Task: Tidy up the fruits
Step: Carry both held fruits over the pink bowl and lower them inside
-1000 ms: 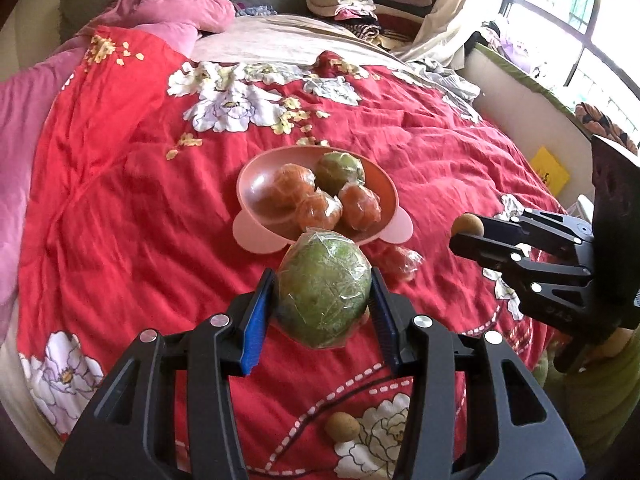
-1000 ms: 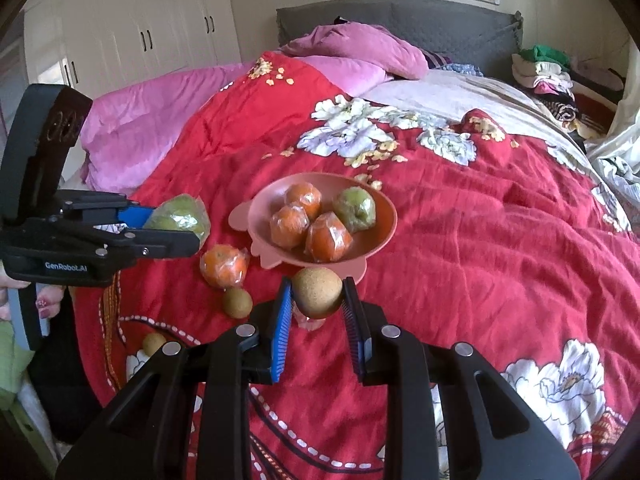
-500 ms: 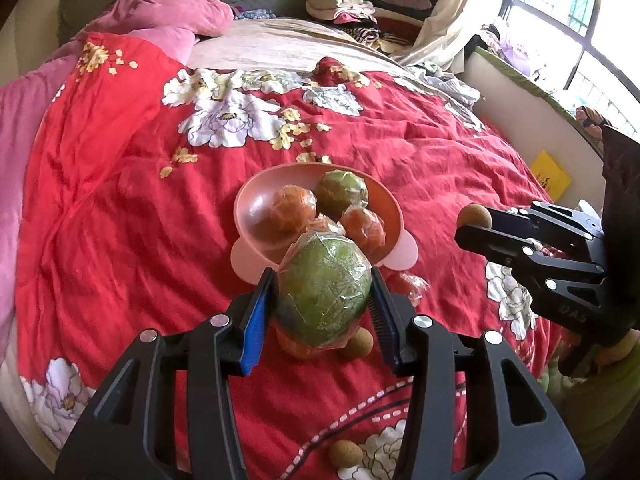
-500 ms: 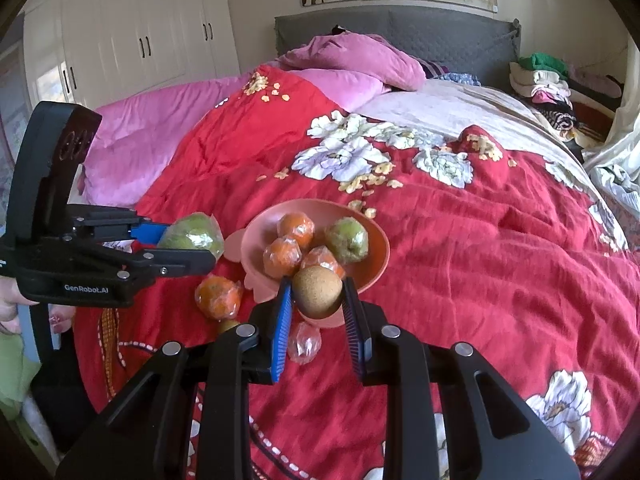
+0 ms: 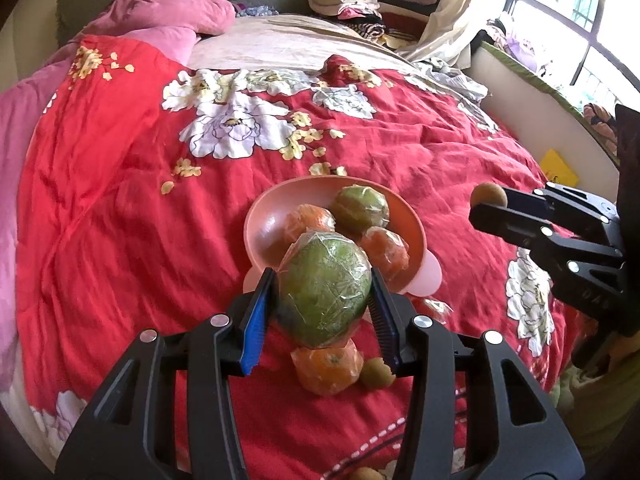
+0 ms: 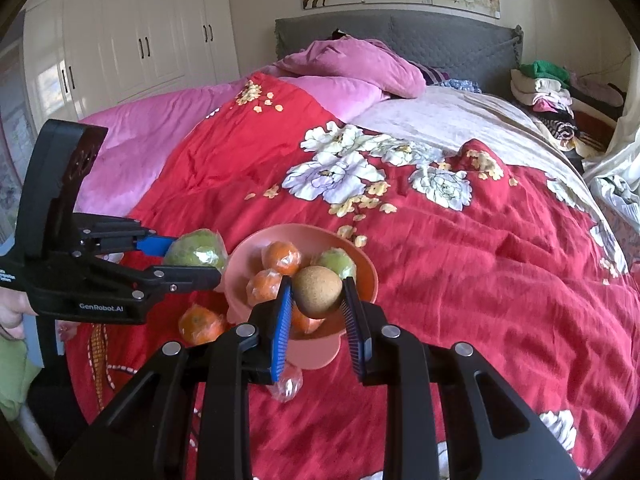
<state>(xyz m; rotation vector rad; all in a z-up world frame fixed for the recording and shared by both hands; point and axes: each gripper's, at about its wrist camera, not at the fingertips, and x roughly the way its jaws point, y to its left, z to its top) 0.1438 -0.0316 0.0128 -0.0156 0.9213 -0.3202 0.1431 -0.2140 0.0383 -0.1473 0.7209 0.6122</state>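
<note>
We are working over a bed covered by a red quilt with white flowers (image 5: 120, 208), with a grey headboard and white wardrobes across the top of the right wrist view. Near the middle of both frames sits the round pink plastic bowl (image 6: 362, 264), resting on the quilt.

Our left gripper (image 5: 322, 294) has its fingers clamped on a large green fruit wrapped in clear film (image 5: 324, 286), held in the lower centre of the left wrist view, just in front of the bowl's near rim. Our right gripper (image 6: 316, 312) is clamped on a small brown fuzzy kiwi (image 6: 318, 290), held at the centre of the right wrist view, over the bowl's near edge as far as we can judge.

The bowl already holds several wrapped pieces: a green fruit and at least three orange ones. We judge the sorting to be well along but unfinished. Both held fruits have yet to be released. Loose on the quilt we see a film-wrapped orange fruit (image 5: 326, 366) below the left gripper, a second small kiwi (image 5: 376, 372) touching it, a crumpled wrapped item (image 6: 286, 386) just below the bowl in the right wrist view, and another brown fruit partly cut off at the bottom edge of the left wrist view.
</note>
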